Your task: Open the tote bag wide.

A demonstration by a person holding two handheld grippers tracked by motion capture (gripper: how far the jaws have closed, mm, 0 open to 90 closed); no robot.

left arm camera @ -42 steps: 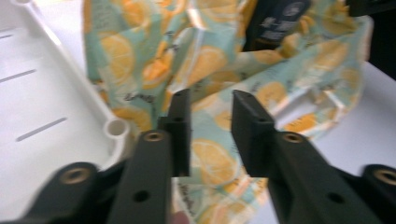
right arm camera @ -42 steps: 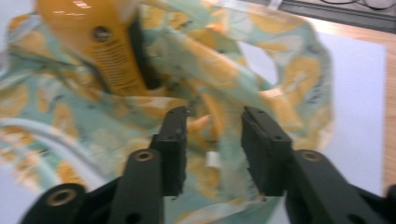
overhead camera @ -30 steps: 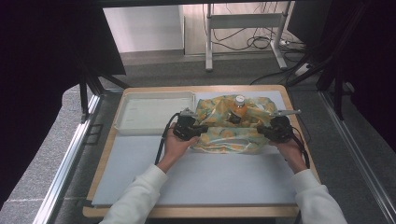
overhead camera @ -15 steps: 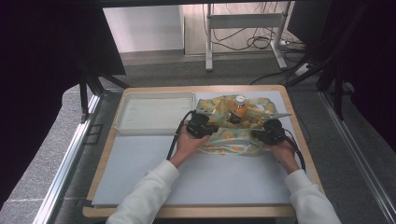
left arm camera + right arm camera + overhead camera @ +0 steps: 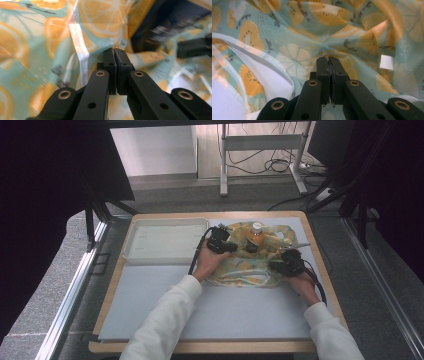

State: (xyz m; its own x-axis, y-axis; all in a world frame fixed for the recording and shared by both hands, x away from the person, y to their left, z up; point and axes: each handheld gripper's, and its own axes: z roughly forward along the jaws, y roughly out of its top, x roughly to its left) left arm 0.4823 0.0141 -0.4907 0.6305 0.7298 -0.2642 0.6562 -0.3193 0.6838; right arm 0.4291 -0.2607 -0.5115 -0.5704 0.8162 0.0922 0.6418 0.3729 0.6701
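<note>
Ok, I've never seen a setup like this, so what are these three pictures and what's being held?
A person works at a table with a handheld two-jaw gripper in each hand. The high view looks down from above: left gripper, right gripper, a white tray, and a lemon-print fabric bag around an orange bottle with a white cap. The other two pictures come from cameras riding on each gripper. Both show black jaws shut, each pinching the bag's fabric.
</note>
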